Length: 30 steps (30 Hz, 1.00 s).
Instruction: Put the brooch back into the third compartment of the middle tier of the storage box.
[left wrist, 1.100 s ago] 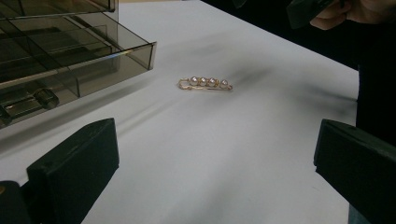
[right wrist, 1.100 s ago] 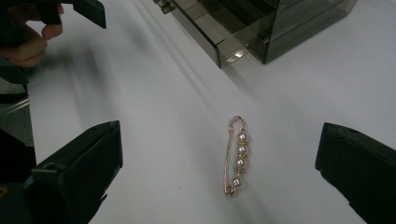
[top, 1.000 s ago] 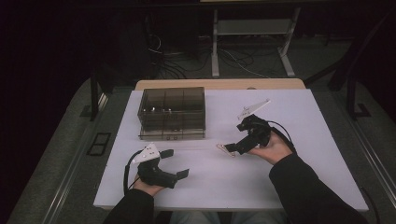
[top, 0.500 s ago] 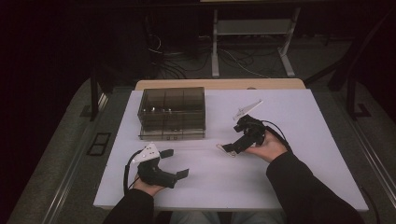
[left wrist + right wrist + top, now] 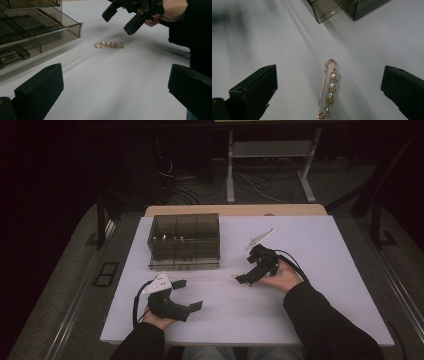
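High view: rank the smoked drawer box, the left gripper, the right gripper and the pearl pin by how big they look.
1. Drawer box
2. Left gripper and right gripper: about alike, no ranking
3. Pearl pin, barely a speck

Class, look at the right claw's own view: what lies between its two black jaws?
A gold safety-pin brooch with four pearls lies flat on the white table between the open jaws of the right claw, touching neither jaw.
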Motion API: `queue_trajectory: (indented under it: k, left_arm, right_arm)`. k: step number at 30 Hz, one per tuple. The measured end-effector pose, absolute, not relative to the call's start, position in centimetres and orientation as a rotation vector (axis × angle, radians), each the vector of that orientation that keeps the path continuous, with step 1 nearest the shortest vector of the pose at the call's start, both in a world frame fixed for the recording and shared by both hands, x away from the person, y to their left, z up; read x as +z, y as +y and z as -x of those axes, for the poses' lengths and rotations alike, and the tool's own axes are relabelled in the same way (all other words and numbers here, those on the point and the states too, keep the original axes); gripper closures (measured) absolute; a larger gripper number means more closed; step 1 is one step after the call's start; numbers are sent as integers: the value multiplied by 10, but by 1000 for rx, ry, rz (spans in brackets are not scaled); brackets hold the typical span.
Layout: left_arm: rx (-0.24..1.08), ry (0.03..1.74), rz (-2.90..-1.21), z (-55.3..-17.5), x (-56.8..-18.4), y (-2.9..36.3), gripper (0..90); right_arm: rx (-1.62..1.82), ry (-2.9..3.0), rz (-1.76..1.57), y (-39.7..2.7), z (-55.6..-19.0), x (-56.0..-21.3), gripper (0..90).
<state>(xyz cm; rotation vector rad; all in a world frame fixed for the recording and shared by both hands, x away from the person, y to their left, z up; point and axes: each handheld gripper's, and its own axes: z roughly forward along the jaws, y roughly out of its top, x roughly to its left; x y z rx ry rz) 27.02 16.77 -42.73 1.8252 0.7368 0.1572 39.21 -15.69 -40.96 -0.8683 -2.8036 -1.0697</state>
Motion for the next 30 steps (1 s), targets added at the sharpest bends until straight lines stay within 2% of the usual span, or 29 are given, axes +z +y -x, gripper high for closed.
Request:
queue_trajectory:
  k: [2, 4, 7, 9, 12, 30]
  left_arm:
    - [155, 739, -1821, -270, -427, 168, 0]
    - [155, 739, -1819, -270, -427, 168, 0]
    - [154, 738, -1820, -270, -427, 168, 0]
    - [155, 737, -1821, -270, -427, 168, 0]
    - [154, 739, -1822, -270, -427, 168, 0]
    - [157, 742, -1823, -271, -428, 168, 0]
  right_arm:
    - [-1059, -2806, 867, -155, -393, -413, 4]
    - [-1050, -2805, 850, -155, -395, -415, 81]
    - [-1055, -2804, 855, -155, -397, -417, 89]
    - [-1045, -2807, 844, -155, -397, -418, 157]
    - [-1028, -2816, 844, -155, -398, -421, 173]
    - [-953, -2881, 817, -150, -398, -431, 529]
